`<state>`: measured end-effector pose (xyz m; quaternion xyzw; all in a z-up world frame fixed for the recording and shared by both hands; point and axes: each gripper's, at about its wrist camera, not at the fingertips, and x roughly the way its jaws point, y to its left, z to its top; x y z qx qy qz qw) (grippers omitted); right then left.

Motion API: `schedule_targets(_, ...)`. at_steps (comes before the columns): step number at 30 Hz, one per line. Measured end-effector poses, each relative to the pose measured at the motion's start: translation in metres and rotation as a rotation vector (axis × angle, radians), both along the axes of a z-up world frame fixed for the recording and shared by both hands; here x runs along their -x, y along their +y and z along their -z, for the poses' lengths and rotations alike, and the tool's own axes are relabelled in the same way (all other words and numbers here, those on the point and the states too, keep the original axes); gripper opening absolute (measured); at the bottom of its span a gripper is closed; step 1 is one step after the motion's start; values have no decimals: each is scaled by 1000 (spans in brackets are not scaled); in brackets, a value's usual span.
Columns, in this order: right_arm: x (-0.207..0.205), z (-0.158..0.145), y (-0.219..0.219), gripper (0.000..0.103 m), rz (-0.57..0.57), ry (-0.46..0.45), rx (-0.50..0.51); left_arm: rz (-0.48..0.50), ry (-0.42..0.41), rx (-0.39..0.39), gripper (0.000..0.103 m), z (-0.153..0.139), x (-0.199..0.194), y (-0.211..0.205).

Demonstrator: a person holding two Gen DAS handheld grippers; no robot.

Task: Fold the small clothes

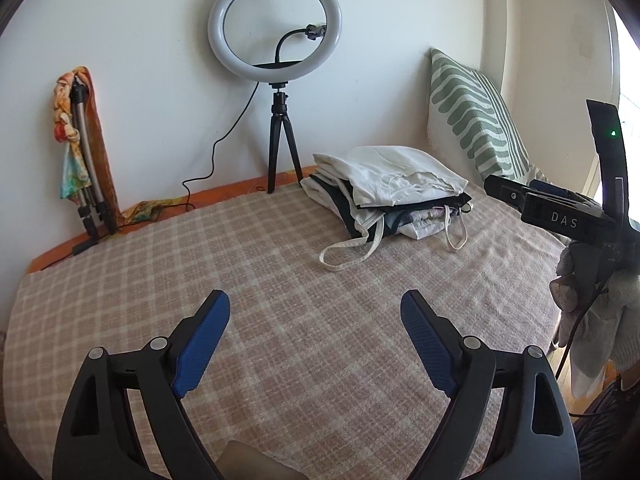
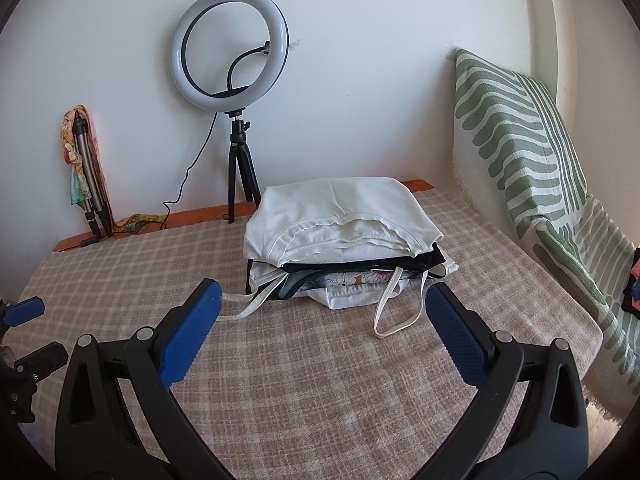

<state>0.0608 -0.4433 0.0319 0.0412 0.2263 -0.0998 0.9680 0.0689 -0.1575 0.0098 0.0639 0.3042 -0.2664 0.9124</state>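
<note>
Both grippers hung over bare blanket (image 2: 320, 400) with nothing between their fingers: the left gripper (image 1: 316, 336) spread wide, the right gripper (image 2: 324, 320) spread wider still. The stack (image 2: 344, 236) of folded clothes sat toward the far right of the bed, a white top uppermost, dark and floral pieces under it, and white straps (image 2: 396, 312) trailing off its near edge. I saw no loose garment on the blanket, so I judged the next piece had to be fetched from elsewhere. To do it well, I would lay it flat in the near clear space and keep off those straps, which could snag and drag the stack. The only writing I could read was "DAS" (image 1: 564, 219) on the right gripper's body in the left view.
</note>
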Motion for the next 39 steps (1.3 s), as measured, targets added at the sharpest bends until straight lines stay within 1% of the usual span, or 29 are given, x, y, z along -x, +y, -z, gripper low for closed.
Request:
schedule_targets(1, 3, 4, 0, 103, 4, -18, -10, -2, 0, -9, 89, 2, 0, 0)
schedule_targets(2, 3, 7, -1, 103, 6, -24, -24, -10, -4, -25, 95, 4, 1, -1)
schedule_targets(3, 2, 11, -3, 103, 6, -12, -45, -17, -11, -40, 101, 5, 1, -1)
schedule_targets(4, -2, 15, -4, 103, 0, 7, -71, -21, -25, -49, 102, 5, 3, -1)
schedule_targets(6, -7, 22, -7, 103, -4, 32, -106, -30, -63, -67, 102, 6, 6, -1)
schedule_targets(8, -9, 28, -7, 103, 10, 41, -100, -41, -84, -79, 102, 7, 9, 0)
schedule_targets(12, -13, 36, -8, 103, 7, 63, -111, -35, -63, -64, 102, 8, 9, 3)
schedule_targets(23, -16, 41, -3, 103, 9, 68, -110, -58, -76, -67, 102, 5, 12, 8)
schedule_targets(39, -16, 41, -3, 103, 9, 62, -115, -58, -75, -68, 102, 5, 14, 7)
